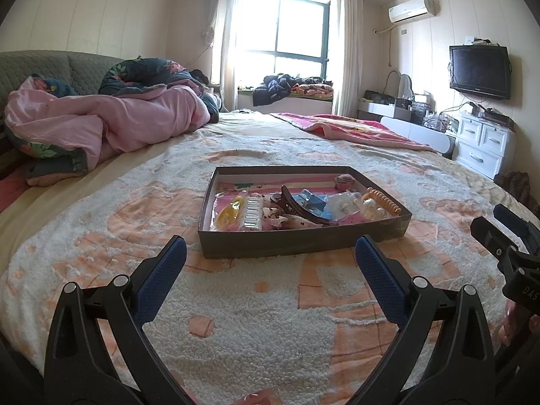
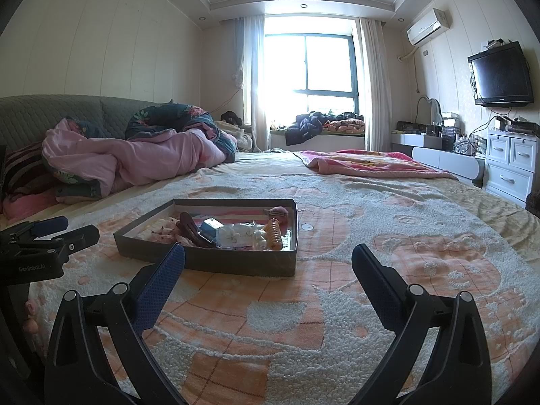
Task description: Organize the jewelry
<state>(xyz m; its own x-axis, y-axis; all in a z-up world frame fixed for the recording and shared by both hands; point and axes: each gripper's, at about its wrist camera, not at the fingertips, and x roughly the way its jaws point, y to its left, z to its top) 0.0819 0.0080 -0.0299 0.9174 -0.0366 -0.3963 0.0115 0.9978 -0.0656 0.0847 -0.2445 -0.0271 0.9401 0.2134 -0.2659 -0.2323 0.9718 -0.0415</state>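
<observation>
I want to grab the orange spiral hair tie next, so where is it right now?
The orange spiral hair tie lies inside the shallow box at its right end, beside the pearl clip. In the right wrist view it sits by the box's right wall.

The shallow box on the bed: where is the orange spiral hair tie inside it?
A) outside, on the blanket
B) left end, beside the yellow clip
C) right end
C: the orange spiral hair tie lies at the right end of the box, far from the yellow clip.
</observation>
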